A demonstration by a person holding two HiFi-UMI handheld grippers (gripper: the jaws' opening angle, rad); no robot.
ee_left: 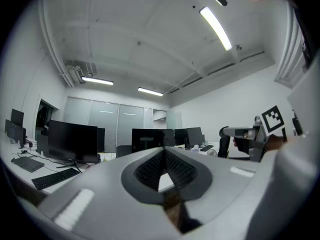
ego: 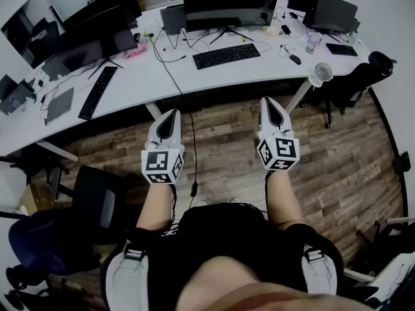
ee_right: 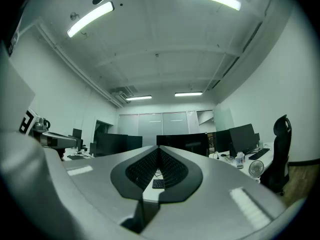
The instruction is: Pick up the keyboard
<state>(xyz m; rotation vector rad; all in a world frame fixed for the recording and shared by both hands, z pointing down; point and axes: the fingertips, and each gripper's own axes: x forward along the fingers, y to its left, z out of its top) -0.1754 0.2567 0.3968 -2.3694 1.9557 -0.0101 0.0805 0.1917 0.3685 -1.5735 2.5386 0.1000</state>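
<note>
Approach step: left grey gripper [ego: 170, 118] and right grey gripper [ego: 269, 105], both pinched closed and empty, are hovering short of the flat black keyboard [ego: 226, 56]. Next, likely: reaching forward, spreading jaws.

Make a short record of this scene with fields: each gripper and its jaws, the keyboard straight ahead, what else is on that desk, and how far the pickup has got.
left gripper: jaws together, empty, over the wooden floor, short of the desk
right gripper: jaws together, empty, also short of the desk
keyboard: black, flat on the white desk, in front of the monitor
nearby: second keyboard to the left, fan to the right
pickup: not yet begun
</note>
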